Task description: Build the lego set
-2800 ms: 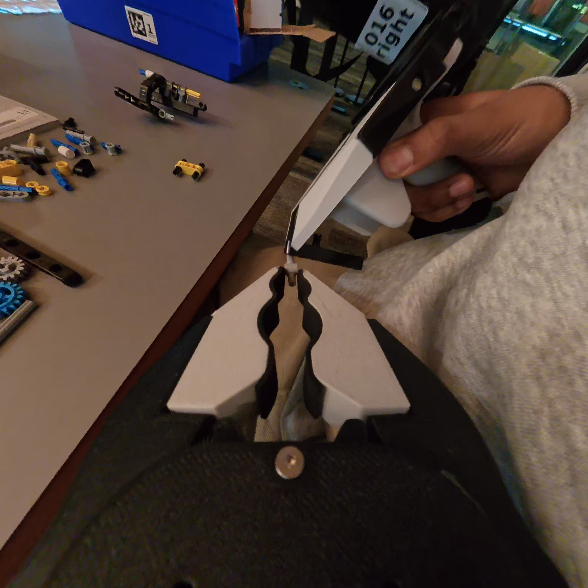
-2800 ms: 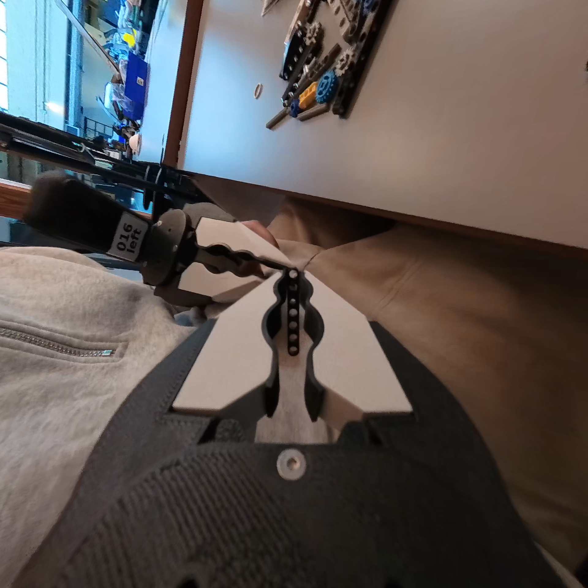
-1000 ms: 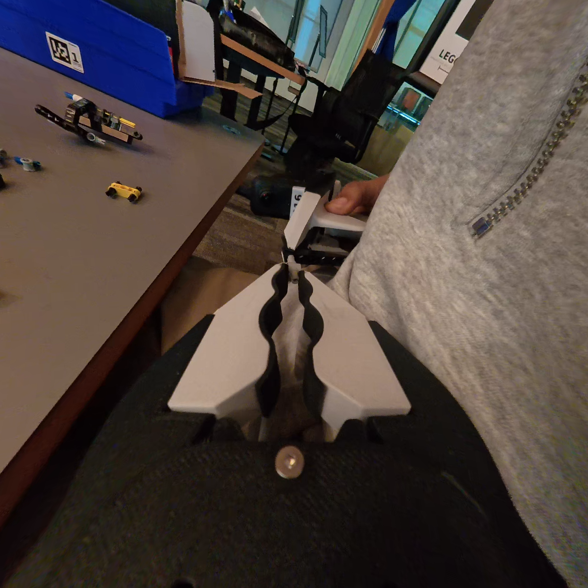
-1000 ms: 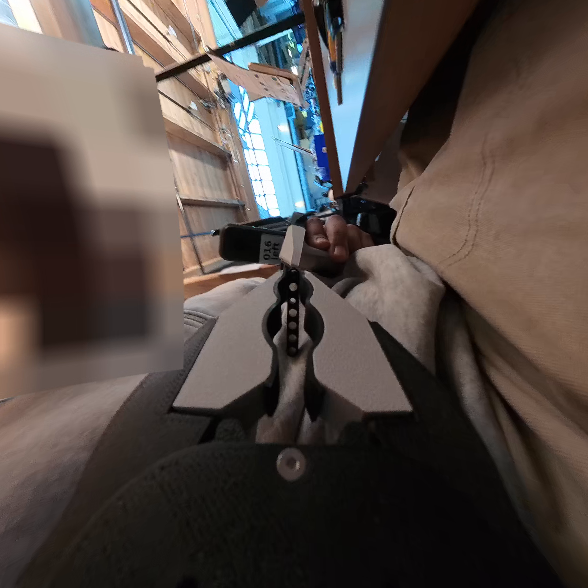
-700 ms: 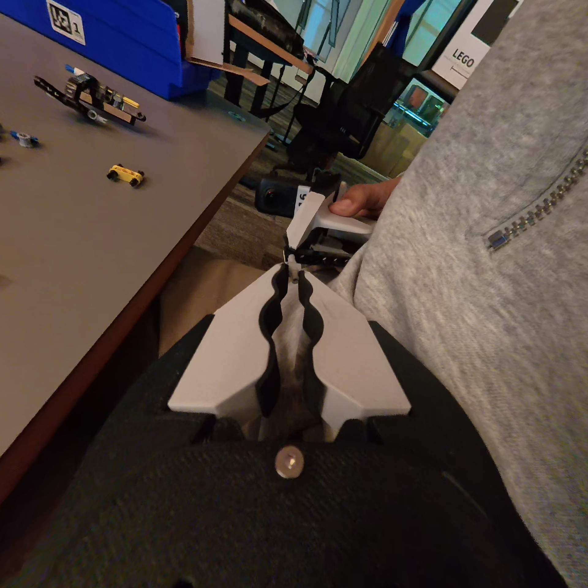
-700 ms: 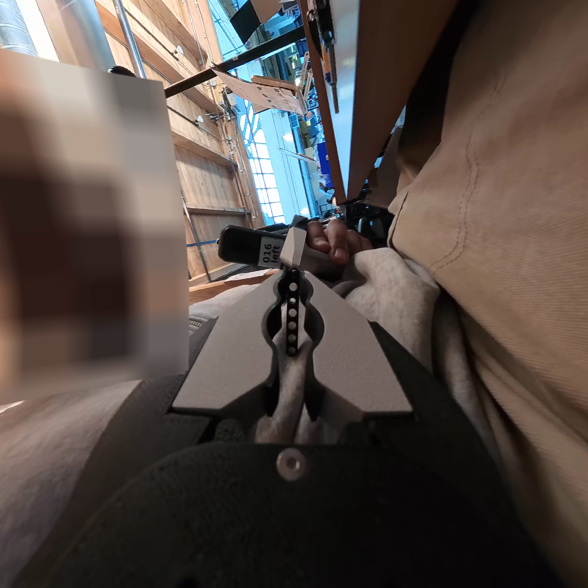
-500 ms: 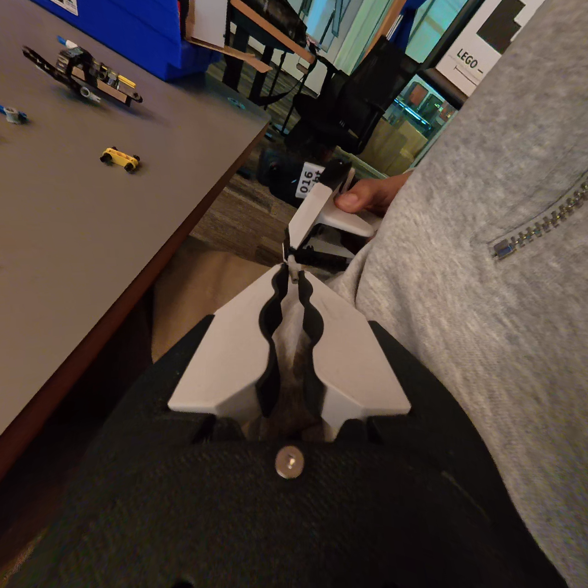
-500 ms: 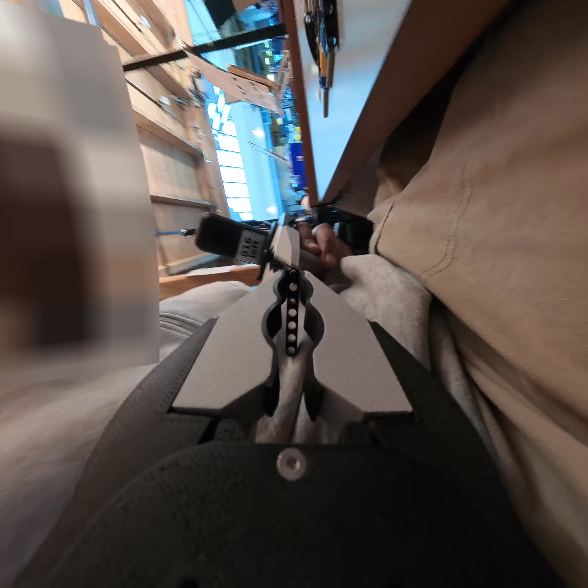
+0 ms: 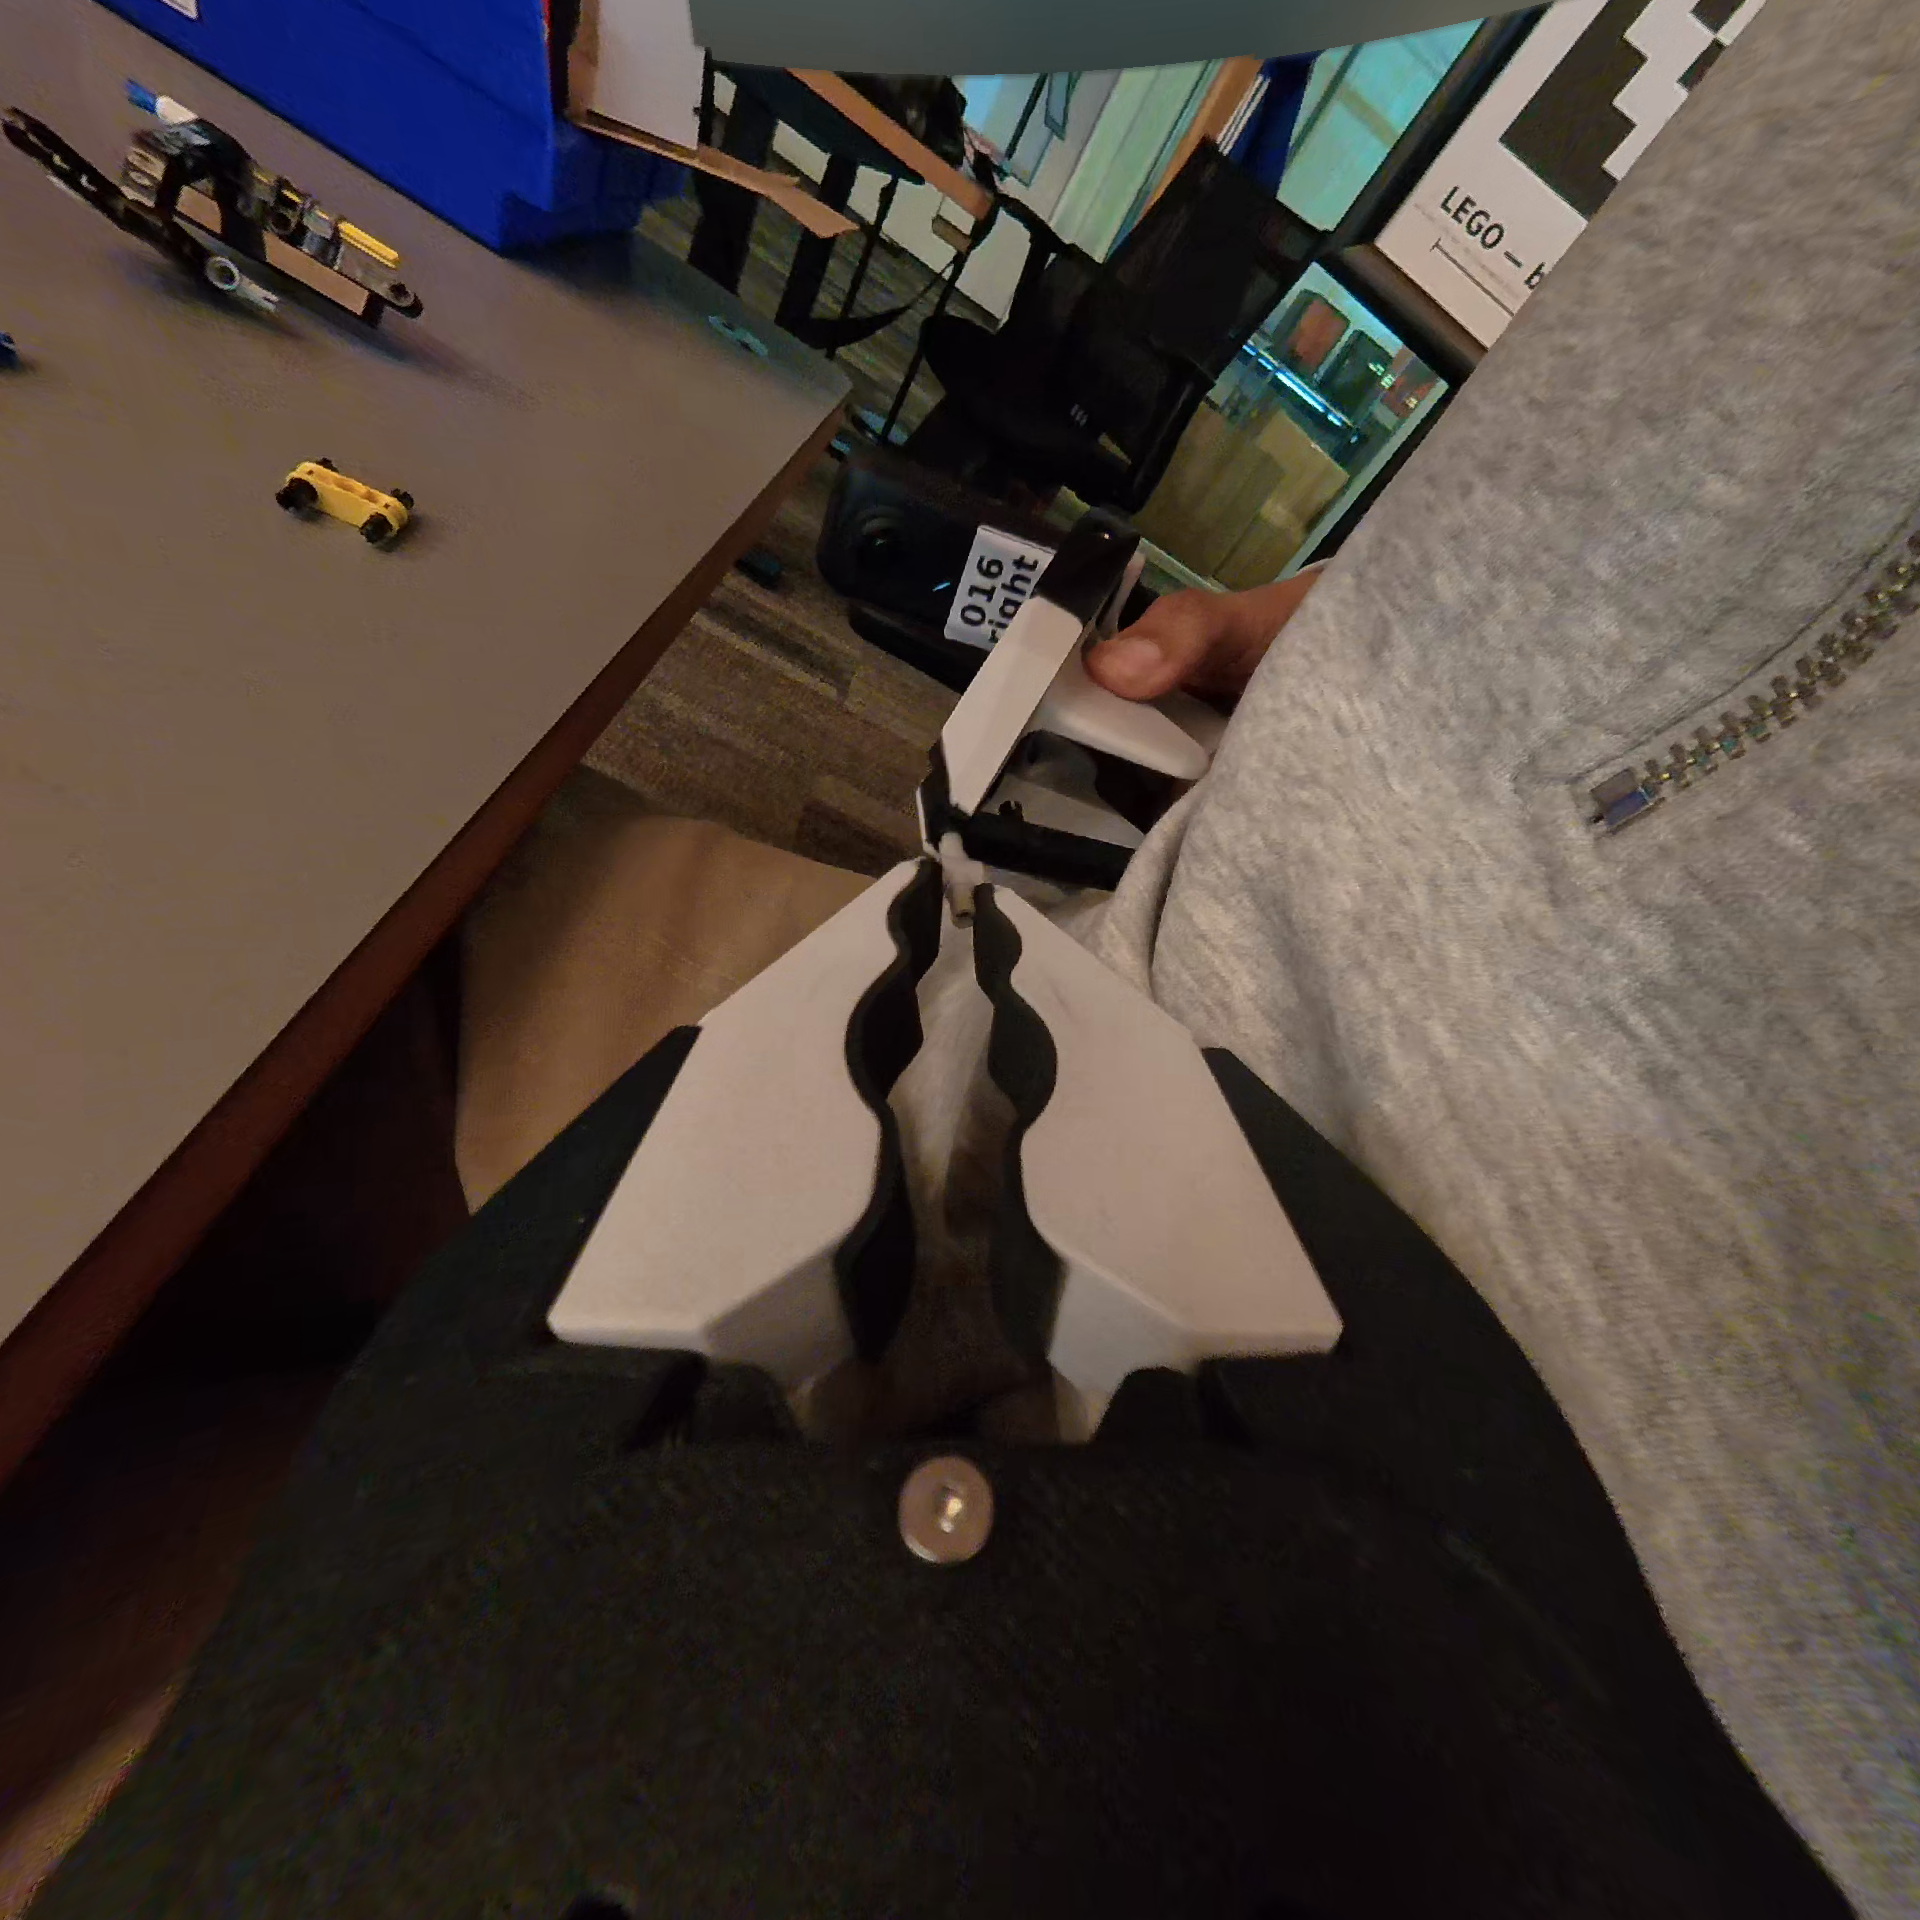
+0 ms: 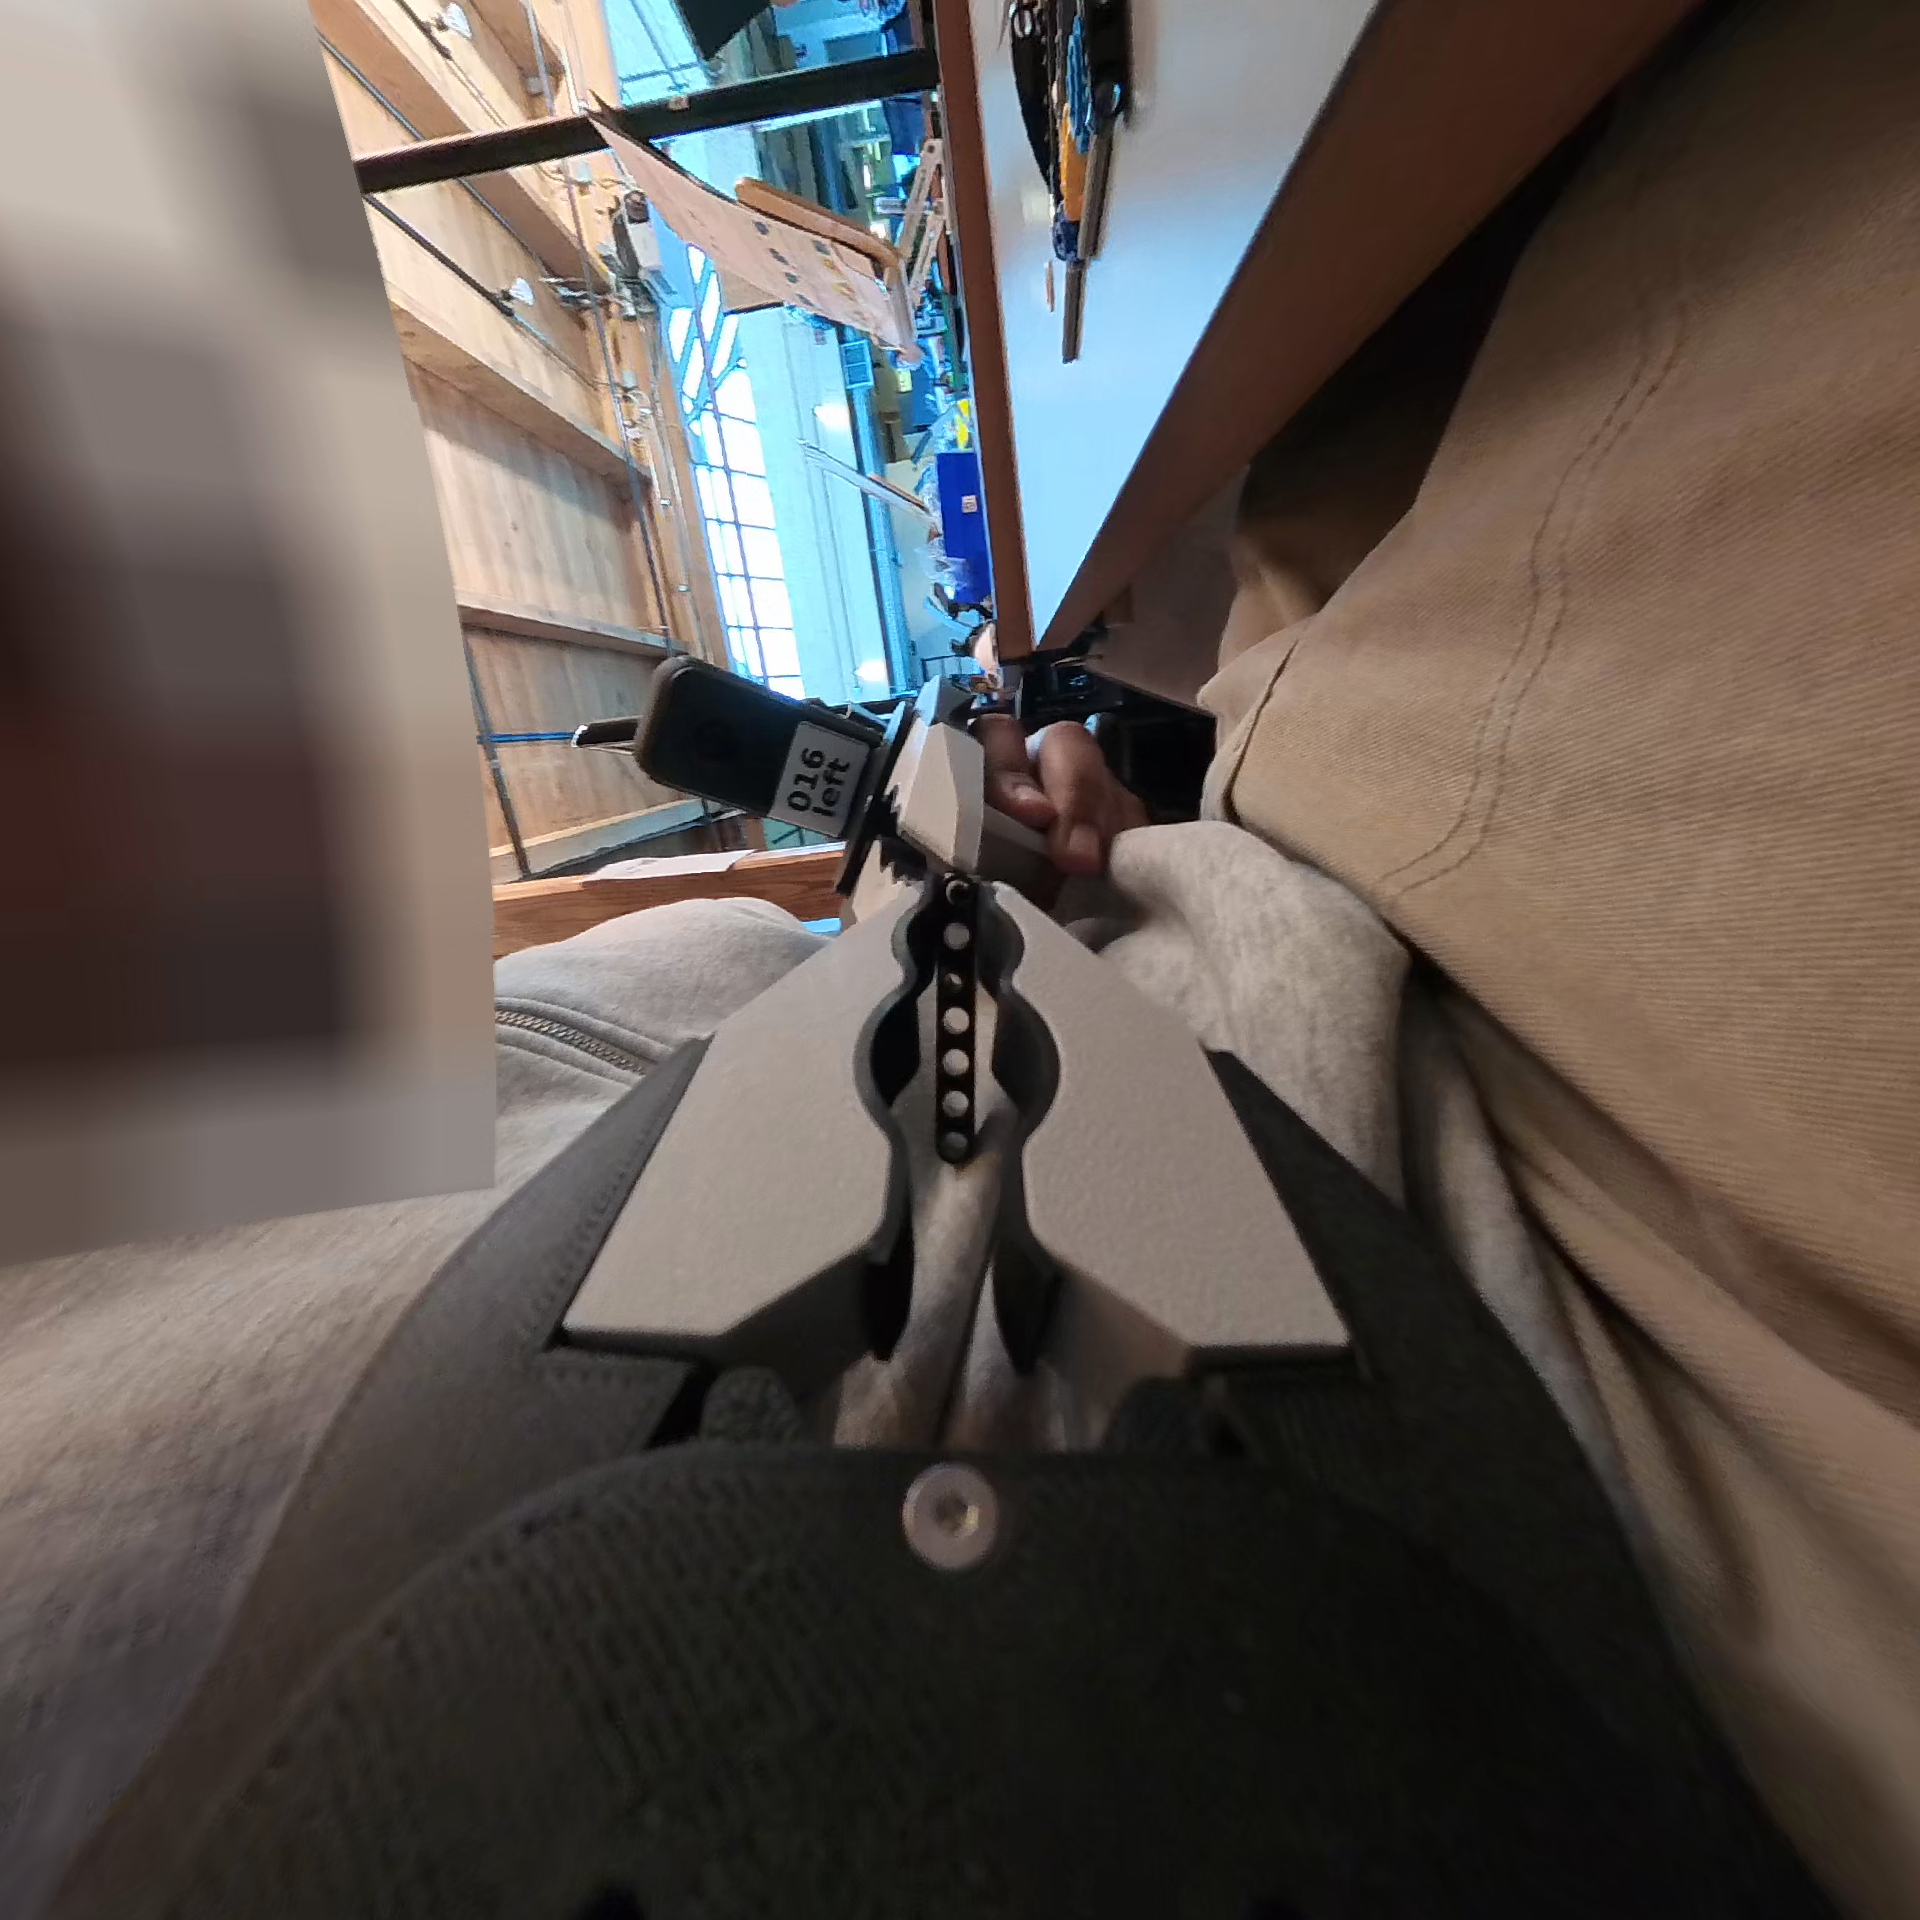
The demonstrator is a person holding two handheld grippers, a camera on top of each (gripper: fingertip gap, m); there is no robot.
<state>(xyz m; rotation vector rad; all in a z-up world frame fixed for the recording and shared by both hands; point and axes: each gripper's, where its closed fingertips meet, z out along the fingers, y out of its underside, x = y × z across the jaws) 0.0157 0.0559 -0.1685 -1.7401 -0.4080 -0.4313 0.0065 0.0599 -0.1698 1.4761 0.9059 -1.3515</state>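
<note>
My left gripper [image 9: 958, 902] is shut on a small light grey pin [image 9: 960, 883] at its fingertips. My right gripper [image 10: 956, 914] is shut on a black beam with a row of holes [image 10: 954, 1039], held lengthwise between its fingers. Both are held off the table, over the person's lap and close to the grey sweater. The pin's far end meets the end of the black beam [image 9: 1039, 837] where the other gripper [image 9: 997, 707] comes in. In the right wrist view the other gripper [image 10: 935, 790] sits just beyond the beam's tip.
The grey table [image 9: 312, 644] lies to the left, its brown edge close by. On it are a partly built black model [image 9: 218, 239], a small yellow piece [image 9: 343, 501] and a blue bin [image 9: 395, 114]. The grey sweater [image 9: 1558, 935] fills the right.
Both grippers, still joined at pin and beam, have swung and tilted together away from the table toward the person's body. The grips are unchanged.
</note>
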